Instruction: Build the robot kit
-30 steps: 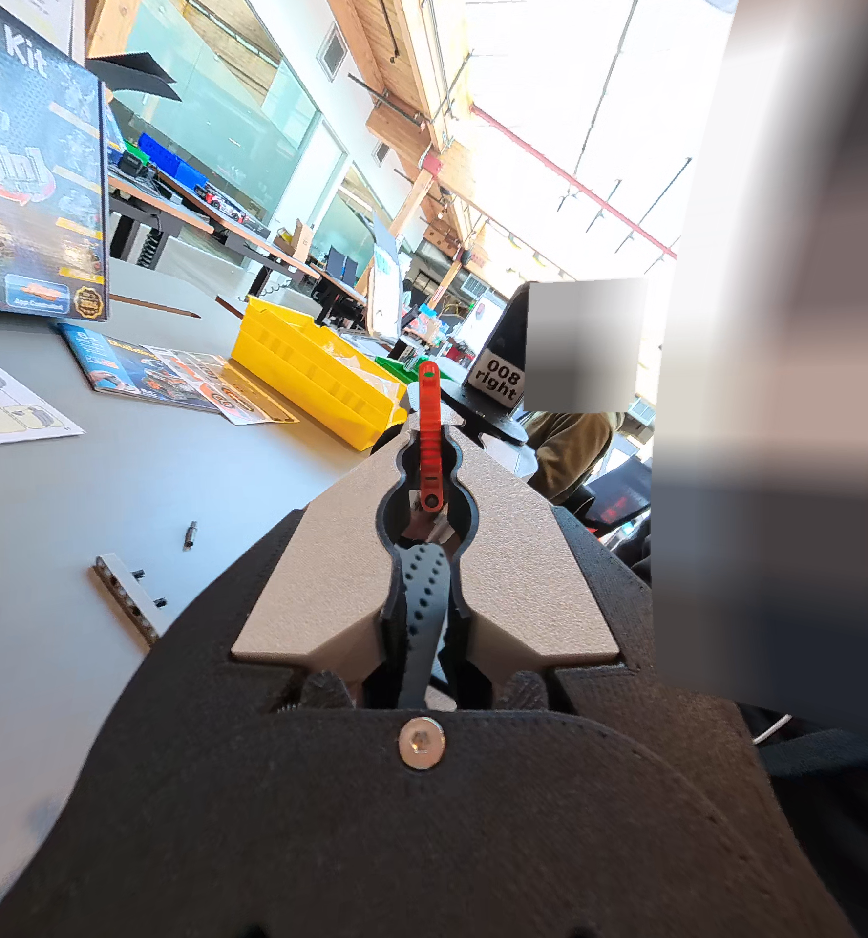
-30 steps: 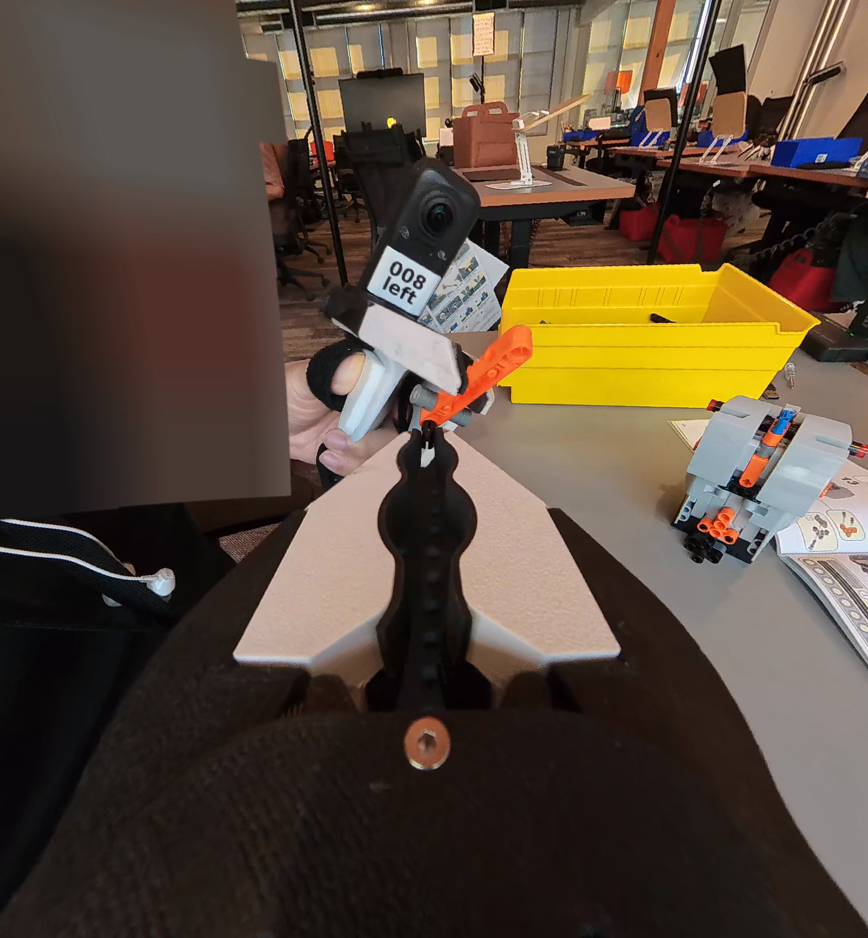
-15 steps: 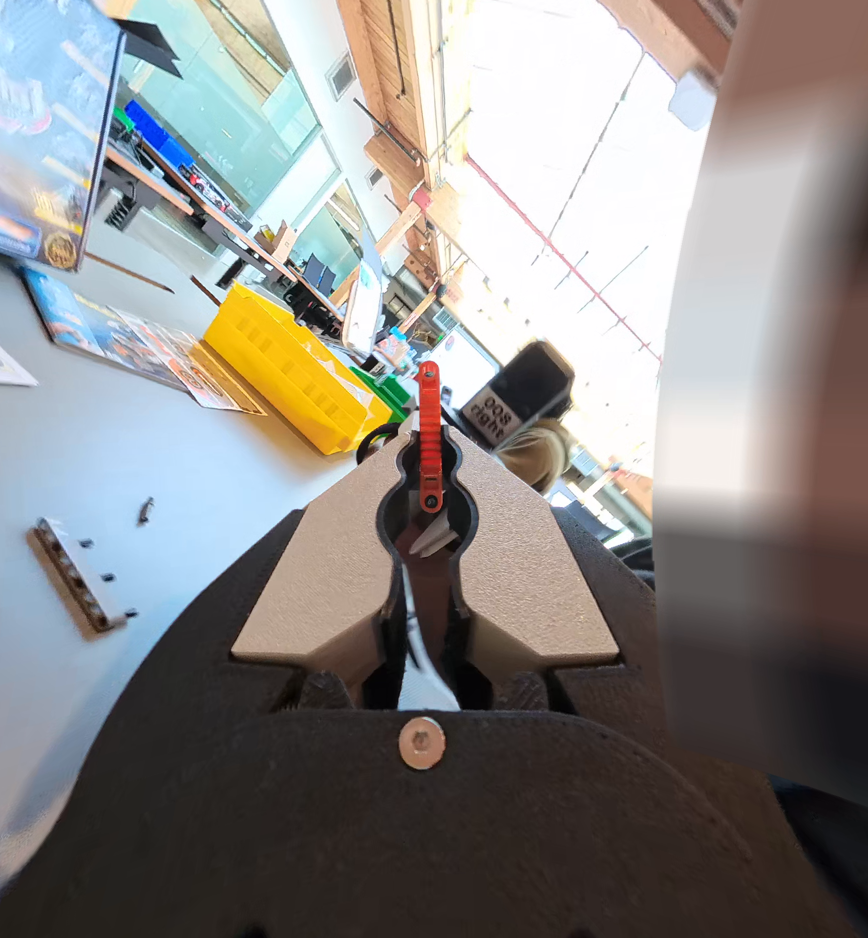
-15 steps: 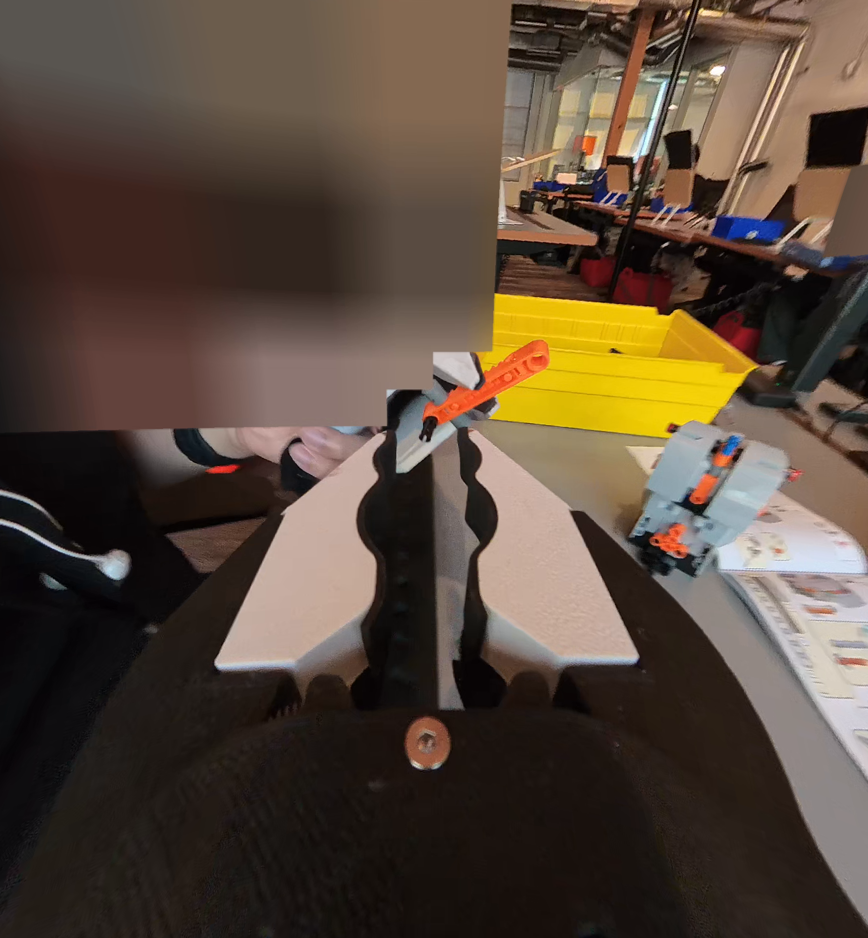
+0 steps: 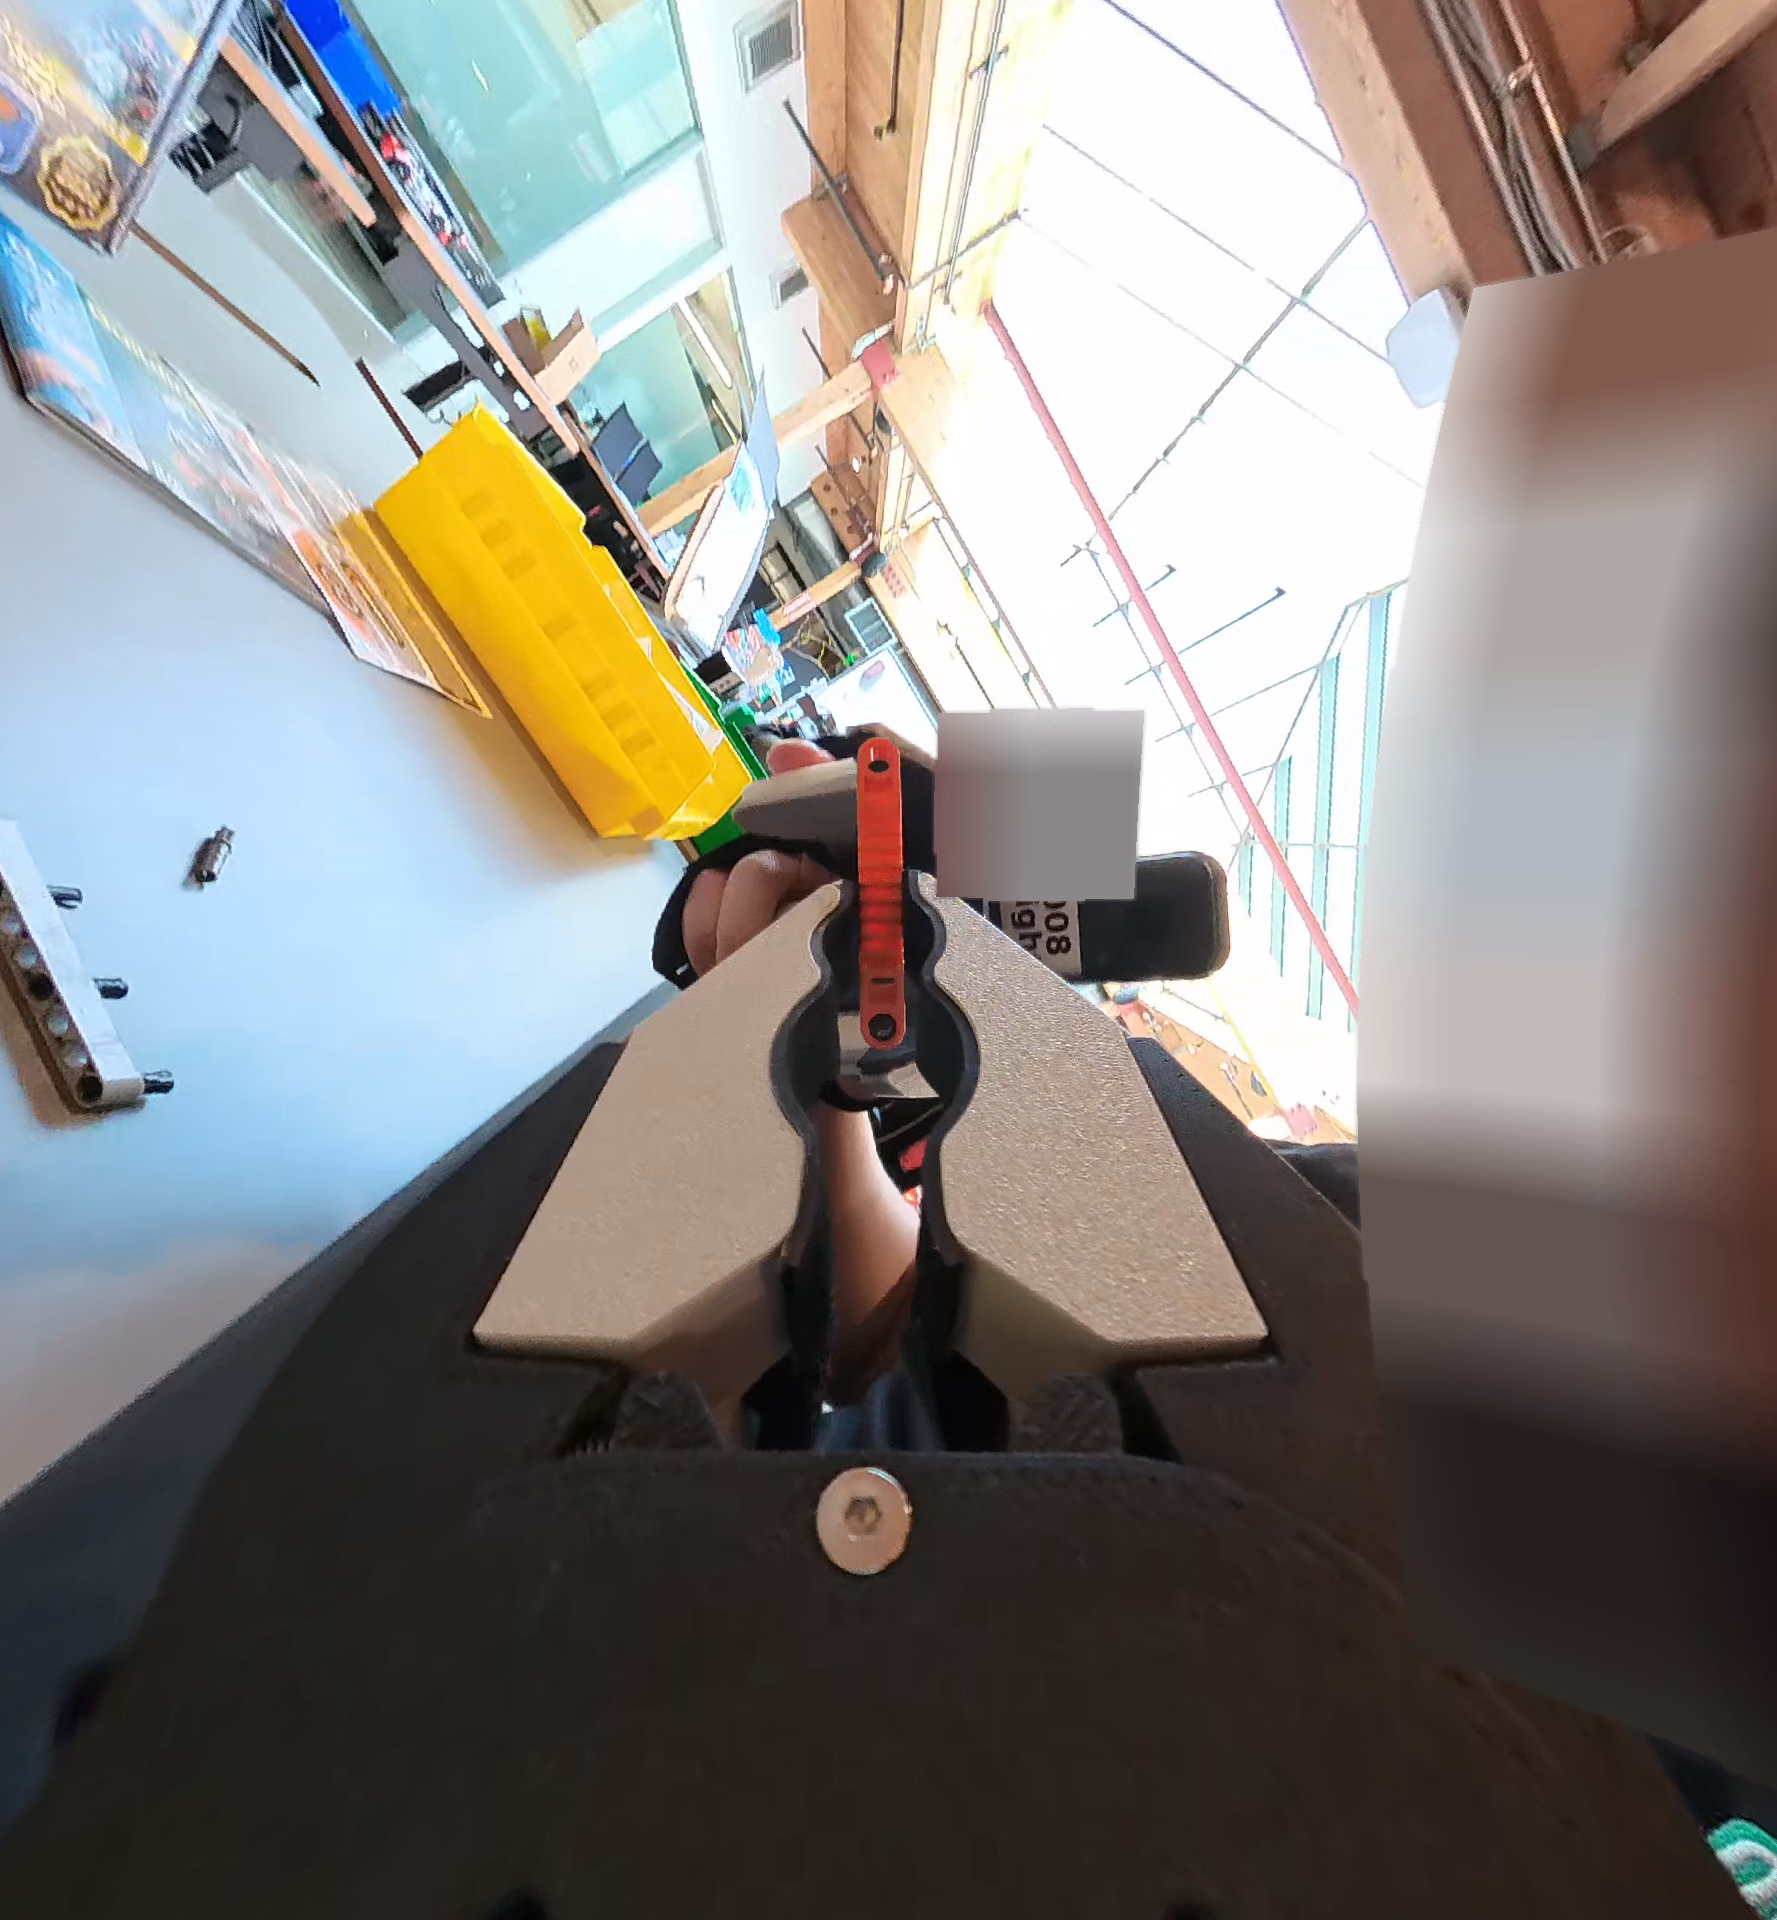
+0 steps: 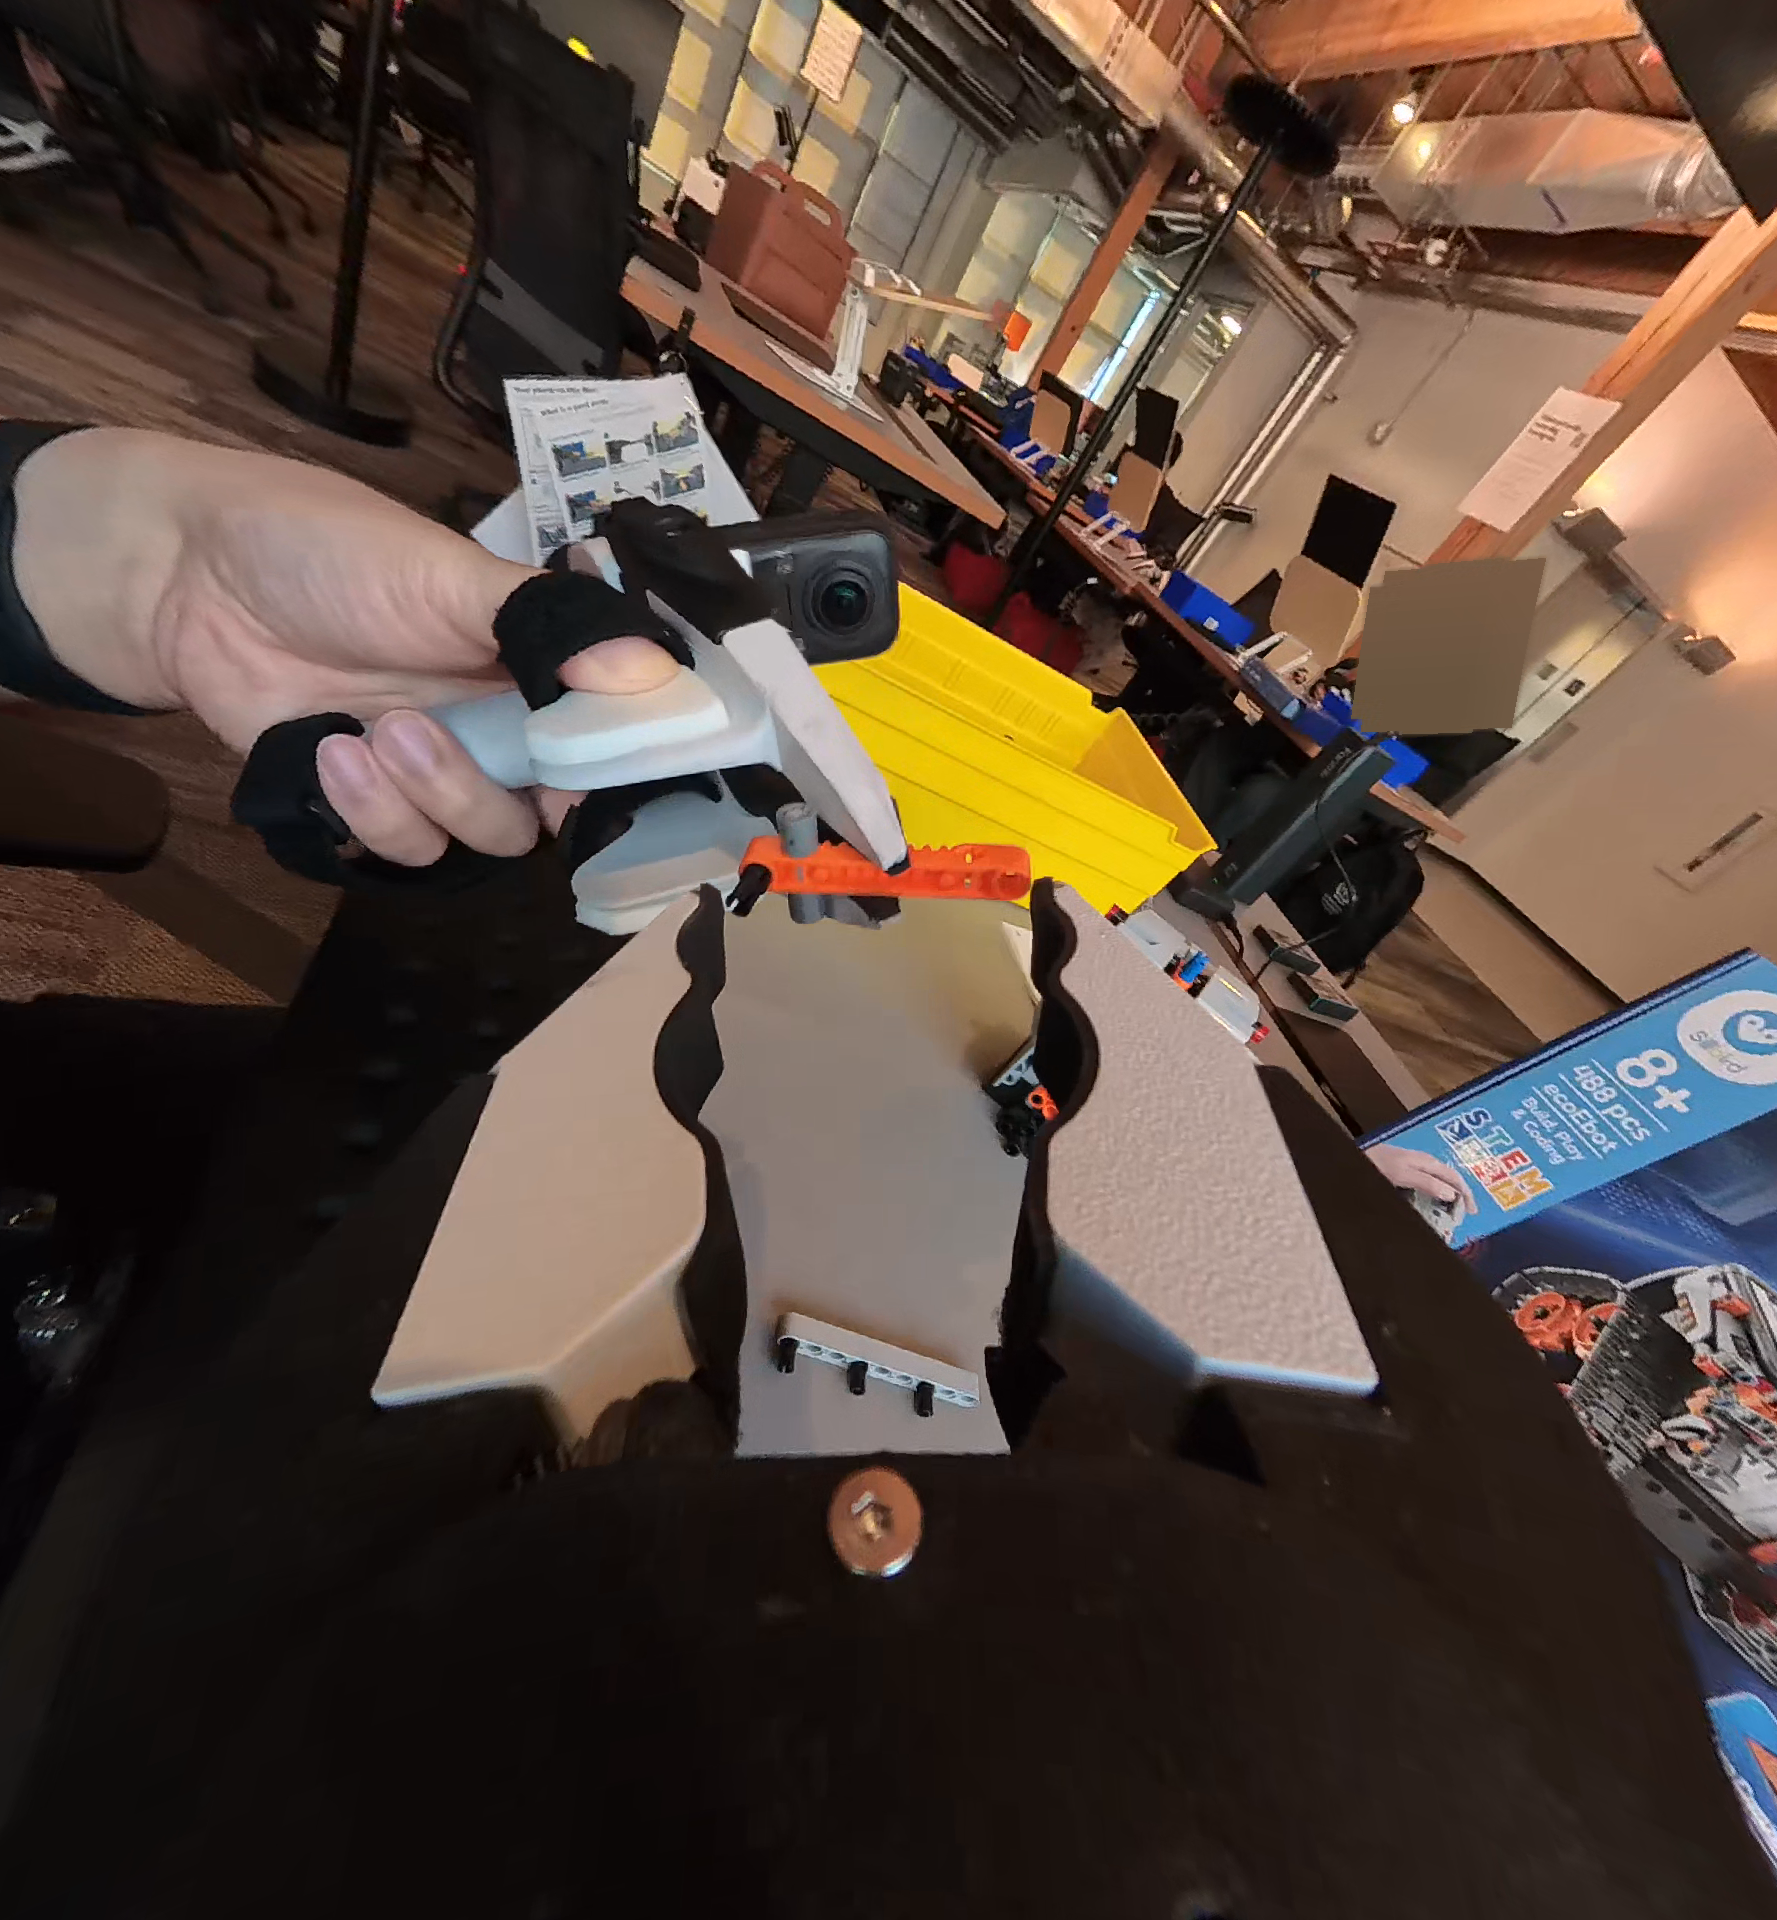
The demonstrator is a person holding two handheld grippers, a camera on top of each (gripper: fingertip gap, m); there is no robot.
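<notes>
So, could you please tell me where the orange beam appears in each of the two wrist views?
Left wrist view: the orange beam stands upright at centre, clamped edge-on between the left gripper fingers.
Right wrist view: it lies level above centre, gripped by the left gripper just beyond the open right gripper.
Shared landmark: the yellow bin, left of the beam in the left view, behind it in the right view.

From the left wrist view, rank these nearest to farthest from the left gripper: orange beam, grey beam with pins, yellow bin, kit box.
1. orange beam, clamped in the left gripper at its tips.
2. grey beam with pins, lying on the table to the left.
3. yellow bin, farther back along the table, left of centre.
4. kit box, at the far top-left corner.
</notes>
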